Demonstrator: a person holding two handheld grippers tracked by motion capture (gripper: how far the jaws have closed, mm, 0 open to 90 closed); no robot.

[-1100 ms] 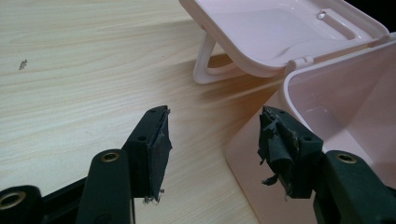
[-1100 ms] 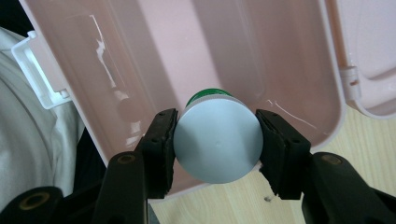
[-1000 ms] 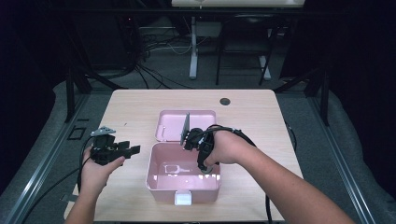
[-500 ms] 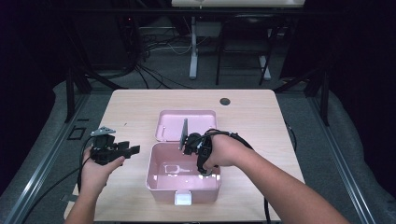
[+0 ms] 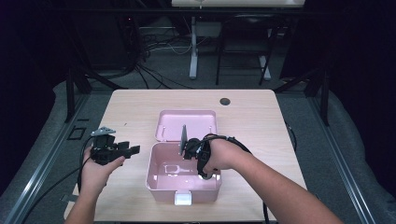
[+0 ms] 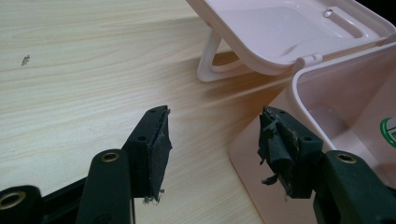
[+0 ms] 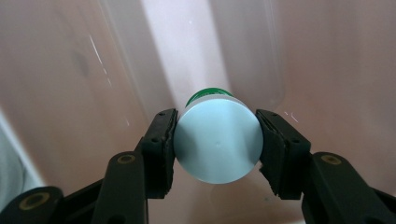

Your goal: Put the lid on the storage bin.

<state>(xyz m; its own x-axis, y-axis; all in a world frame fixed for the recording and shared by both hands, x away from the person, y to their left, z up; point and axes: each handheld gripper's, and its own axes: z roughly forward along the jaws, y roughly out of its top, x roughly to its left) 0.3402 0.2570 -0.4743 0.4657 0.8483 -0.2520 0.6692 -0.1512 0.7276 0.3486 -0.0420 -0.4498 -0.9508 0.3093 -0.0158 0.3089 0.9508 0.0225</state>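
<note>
A: Item one, right hand-held gripper (image 7: 215, 142)?
B: Pads pressed on either side of a round can (image 7: 215, 140), pale flat end toward its camera, green band showing behind. In the high view this hand-held gripper (image 5: 192, 150) points down into the pink box (image 5: 156, 179), at its back right part.

A: Item two, the can's place?
B: Inside the box, pinched between the two pads, pink walls all round it. Whether it rests on the box floor I cannot tell.

A: Item three, left hand-held gripper (image 6: 215, 149)?
B: Jaws spread, nothing between them. Held above the bench (image 5: 135, 107), just left of the box; the box's near corner (image 6: 299, 84) lies beside its right pad. Worn padding (image 6: 275, 144) hangs frayed from that pad.

A: Item four, the box?
B: Open, lid (image 5: 187, 123) lying back flat on the bench behind it, white latch (image 5: 182, 199) at the front. A green-and-white label (image 6: 388, 130) shows inside.

A: Item five, remainder?
B: One dark round hole (image 5: 225, 101) in the bench's far edge area.
</note>
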